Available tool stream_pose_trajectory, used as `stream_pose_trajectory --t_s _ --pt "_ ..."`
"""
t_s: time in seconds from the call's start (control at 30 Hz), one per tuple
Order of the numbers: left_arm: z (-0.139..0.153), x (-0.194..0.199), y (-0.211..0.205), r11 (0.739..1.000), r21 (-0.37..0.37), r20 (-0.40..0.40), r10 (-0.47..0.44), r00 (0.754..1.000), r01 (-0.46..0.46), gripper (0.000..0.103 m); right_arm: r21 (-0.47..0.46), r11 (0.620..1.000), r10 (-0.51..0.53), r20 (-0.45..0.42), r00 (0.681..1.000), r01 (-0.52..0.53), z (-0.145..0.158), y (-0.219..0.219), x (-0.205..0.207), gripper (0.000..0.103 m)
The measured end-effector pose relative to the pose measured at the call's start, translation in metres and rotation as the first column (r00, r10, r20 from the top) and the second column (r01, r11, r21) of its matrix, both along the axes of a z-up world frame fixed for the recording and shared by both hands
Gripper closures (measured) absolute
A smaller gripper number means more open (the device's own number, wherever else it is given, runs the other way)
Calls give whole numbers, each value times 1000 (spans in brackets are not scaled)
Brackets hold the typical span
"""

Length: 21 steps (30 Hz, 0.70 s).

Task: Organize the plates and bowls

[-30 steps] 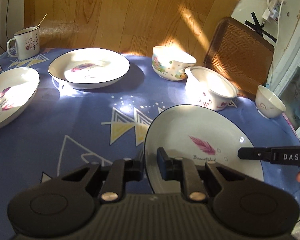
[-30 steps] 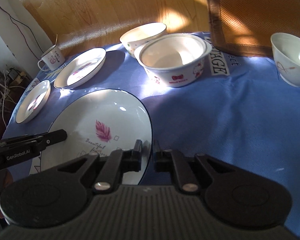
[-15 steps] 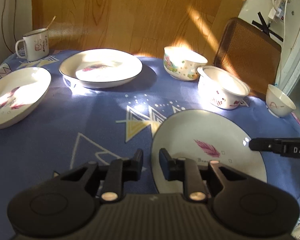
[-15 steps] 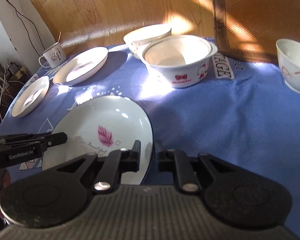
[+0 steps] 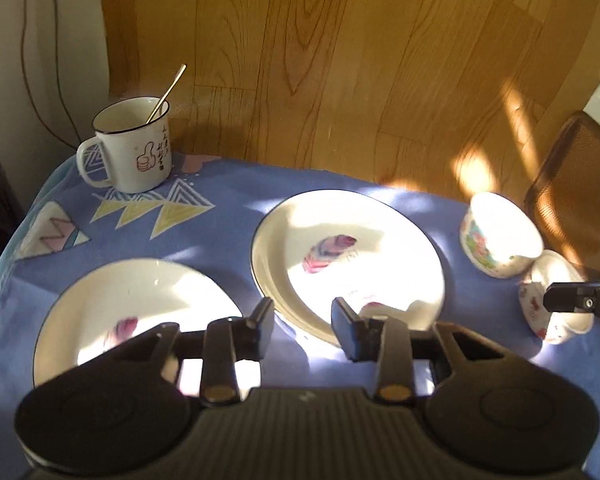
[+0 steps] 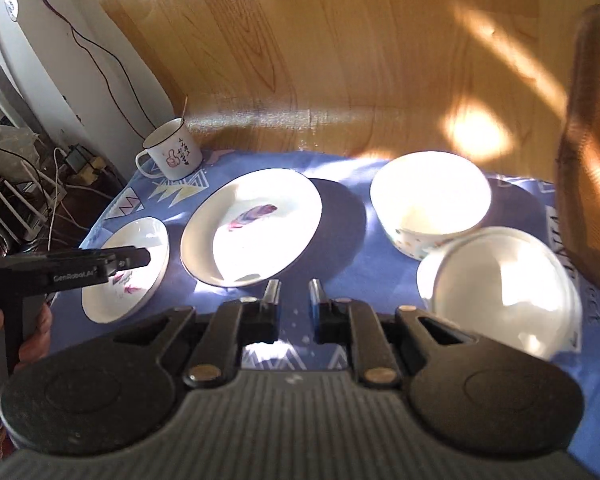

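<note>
two feather plates lie side by side on the blue table point(image 5: 236, 216): the big plate point(image 5: 348, 256) just ahead of the left tool point(image 5: 303, 322), the small plate point(image 5: 136, 316) to its left, partly under that tool's left finger. the left tool's jaws are opening, nothing between them. right of the big plate stand a flowered bowl point(image 6: 430, 200) and a wide bowl point(image 6: 500, 284), close together. the right tool point(image 6: 294, 306) hangs above bare cloth, jaws narrow and empty. "genrobot.ai" reads on the left tool's side. a thumbs-up mug point(image 5: 134, 148) with a spoon point(image 5: 168, 92) stands at the far corner.
</note>
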<state>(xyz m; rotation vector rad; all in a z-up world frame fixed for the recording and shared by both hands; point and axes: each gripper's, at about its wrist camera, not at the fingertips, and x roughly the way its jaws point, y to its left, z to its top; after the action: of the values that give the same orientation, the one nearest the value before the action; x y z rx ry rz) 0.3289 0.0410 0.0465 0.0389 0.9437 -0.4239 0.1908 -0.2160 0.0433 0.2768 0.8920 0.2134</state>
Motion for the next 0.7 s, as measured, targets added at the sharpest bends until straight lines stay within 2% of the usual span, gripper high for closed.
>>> stream_pose_trajectory --t_s 0.1,0.23,0.3,0.37,0.6,0.63,0.67,0.7 --pt "-18 48 -2 999 45 -43 6 999 -4 66 -4 1000 -5 -64 998 5 -18 8 40 84" --pt "-31 85 11 999 -33 -88 -14 996 11 66 18 1000 12 -108 994 -10 -33 12 71 83" --pt "-36 92 10 998 -60 -104 -41 994 35 67 20 1000 8 -120 993 -6 -39 11 79 80" --pt "-41 97 5 997 -57 -125 -55 991 48 68 7 1000 -10 -133 991 12 -45 8 86 77" --pt "-57 100 1 998 -20 -176 -66 982 63 68 30 999 -29 -162 986 34 -57 1 98 79" --pt "-60 101 2 998 -26 -192 -64 979 60 72 30 999 -25 -166 986 31 -59 3 99 77" --pt "-63 101 3 997 -39 -209 -67 976 60 81 32 999 -24 -171 985 30 -61 5 101 77" --pt "-64 100 3 998 -35 -203 -57 978 51 81 36 999 -22 -176 984 29 -63 6 103 77"
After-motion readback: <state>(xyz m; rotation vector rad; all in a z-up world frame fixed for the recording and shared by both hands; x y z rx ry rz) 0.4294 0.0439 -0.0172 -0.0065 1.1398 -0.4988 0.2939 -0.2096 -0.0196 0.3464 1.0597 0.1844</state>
